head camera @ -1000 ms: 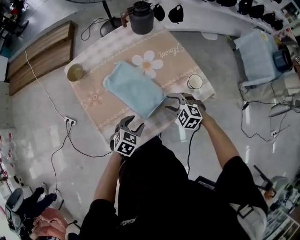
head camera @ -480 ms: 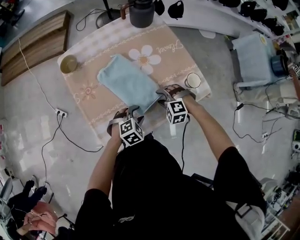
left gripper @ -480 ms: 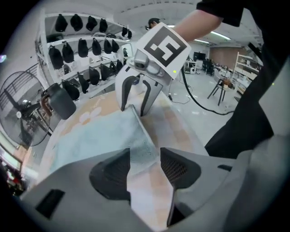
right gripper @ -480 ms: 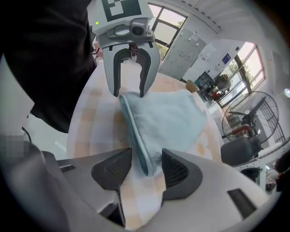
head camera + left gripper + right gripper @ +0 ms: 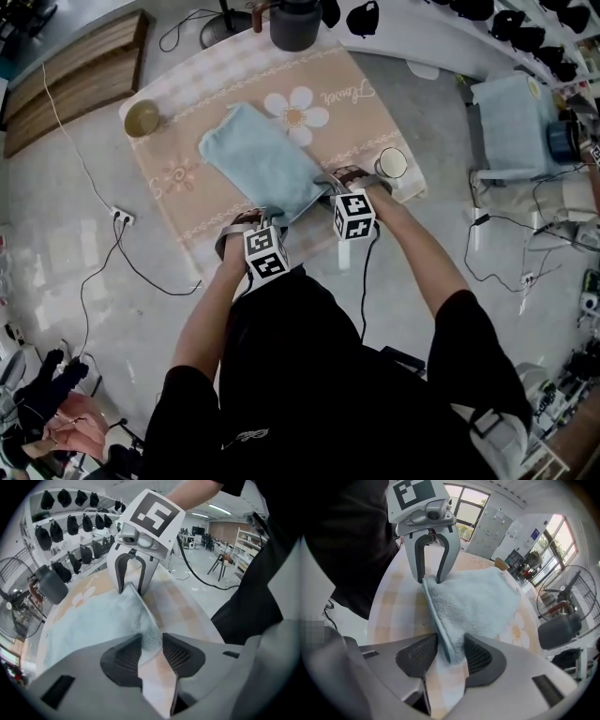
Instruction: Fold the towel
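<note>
**Nearest the person.** The left gripper (image 5: 151, 648) stands steeply down over the towel's near corner, at about 6 o'clock from the cloth's middle. Its jaws are moderately apart and have just been closing. The corner lies between the pads, but a firm pinch is not evident. The right gripper (image 5: 451, 654) is at the other near corner, about 4 o'clock. Its jaws are somewhat wider and have also just been closing. The towel's hem runs up between them, with a strip of tablecloth showing beside one pad, so there is no grip yet.

**Assessment.** The two grippers are set one at each end of the same short edge. That would let the edge rise level and be carried over in one piece, without twisting.

**Middle.** The towel (image 5: 258, 159), pale blue, lies flat and single-layered on the tablecloth (image 5: 202, 202). It is skewed, with its long axis running from 5 to 11 o'clock. No fold has been made.

**Beyond.**
- A white cup (image 5: 390, 162) stands near the right gripper, at 2 o'clock from it. This is a possible snag risk on the lift.
- A bowl (image 5: 142, 118) sits at 10 o'clock from the towel, apart from it.
- A dark jug (image 5: 294, 23) stands at 12 o'clock, on the far edge, well apart from the towel.
</note>
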Action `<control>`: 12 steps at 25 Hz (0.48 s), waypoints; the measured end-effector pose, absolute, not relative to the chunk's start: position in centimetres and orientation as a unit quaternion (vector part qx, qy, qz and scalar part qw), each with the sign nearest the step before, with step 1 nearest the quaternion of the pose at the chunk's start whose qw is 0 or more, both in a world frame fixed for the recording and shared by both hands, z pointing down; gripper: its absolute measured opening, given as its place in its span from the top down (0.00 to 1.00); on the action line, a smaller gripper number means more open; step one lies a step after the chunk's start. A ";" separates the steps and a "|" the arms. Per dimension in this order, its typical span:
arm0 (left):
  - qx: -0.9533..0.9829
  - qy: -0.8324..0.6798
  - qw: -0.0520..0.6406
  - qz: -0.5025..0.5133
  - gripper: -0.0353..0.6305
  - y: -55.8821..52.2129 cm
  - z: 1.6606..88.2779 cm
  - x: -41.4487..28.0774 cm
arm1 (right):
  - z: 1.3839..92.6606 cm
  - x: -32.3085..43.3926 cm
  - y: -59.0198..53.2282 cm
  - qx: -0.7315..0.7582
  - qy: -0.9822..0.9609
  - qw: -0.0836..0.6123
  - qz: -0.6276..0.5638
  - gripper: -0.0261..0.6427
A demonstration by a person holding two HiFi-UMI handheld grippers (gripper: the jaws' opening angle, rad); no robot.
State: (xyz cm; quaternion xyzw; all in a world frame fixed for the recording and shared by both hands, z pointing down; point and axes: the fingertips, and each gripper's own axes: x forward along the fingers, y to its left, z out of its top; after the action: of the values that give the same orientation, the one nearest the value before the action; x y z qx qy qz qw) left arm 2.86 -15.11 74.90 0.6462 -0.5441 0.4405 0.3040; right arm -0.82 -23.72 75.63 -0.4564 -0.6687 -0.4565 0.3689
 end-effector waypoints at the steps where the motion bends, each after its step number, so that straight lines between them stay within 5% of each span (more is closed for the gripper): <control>1: 0.644 -0.550 0.314 0.429 0.76 -15.1 75.0 2.7 | 75.7 -0.8 -23.7 -0.459 -0.669 0.374 -0.449 0.70; 3: 0.640 -0.561 0.327 0.410 0.85 -15.0 75.0 2.4 | 75.8 -0.6 -23.7 -0.464 -0.668 0.379 -0.441 0.72; 6: 0.644 -0.561 0.328 0.404 0.87 -14.8 75.0 2.5 | 75.7 -0.6 -23.7 -0.458 -0.676 0.371 -0.443 0.77; 7: 0.644 -0.561 0.329 0.401 0.88 -14.8 74.9 2.5 | 75.6 -0.6 -23.7 -0.452 -0.681 0.366 -0.446 0.87; 12: 0.641 -0.576 0.348 0.369 0.88 -13.7 74.7 2.7 | 75.3 0.3 -22.9 -0.457 -0.682 0.369 -0.436 0.90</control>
State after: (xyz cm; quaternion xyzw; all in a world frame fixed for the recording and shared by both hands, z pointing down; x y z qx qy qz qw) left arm 2.73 -13.70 74.73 0.6410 -0.5761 0.3689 0.3480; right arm 0.27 -22.93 75.35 -0.4569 -0.6817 -0.4363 0.3691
